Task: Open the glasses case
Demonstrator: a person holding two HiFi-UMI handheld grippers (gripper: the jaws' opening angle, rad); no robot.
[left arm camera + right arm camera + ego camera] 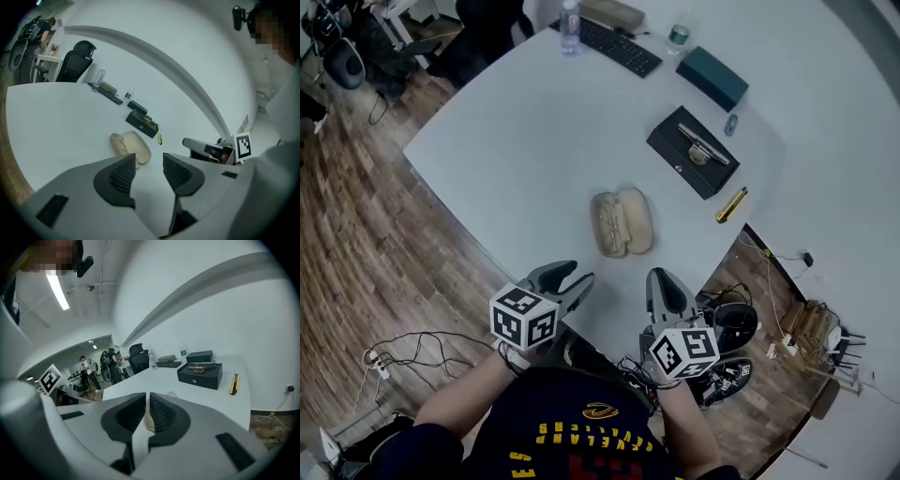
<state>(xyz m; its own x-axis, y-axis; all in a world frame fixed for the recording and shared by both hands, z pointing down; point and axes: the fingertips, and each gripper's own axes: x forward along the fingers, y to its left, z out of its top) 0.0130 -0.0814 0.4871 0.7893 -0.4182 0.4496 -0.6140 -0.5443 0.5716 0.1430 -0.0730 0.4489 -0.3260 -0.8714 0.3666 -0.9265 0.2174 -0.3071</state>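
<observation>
Smooth white table point(534, 141) lies ahead of both tools, with a matte black rectangular box point(705, 150) far beyond the right gripper point(666, 281). Beige oval hard-shell glasses case point(622, 222) lies open on the table, its halves side by side, ahead of and between the grippers, untouched. Left gripper point(575, 275) has its ribbed pads spread and empty; the right's are almost pressed together, nothing pinched.

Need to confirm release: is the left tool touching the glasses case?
Apart. The head view shows bare table between the left tool and the open glasses case.
</observation>
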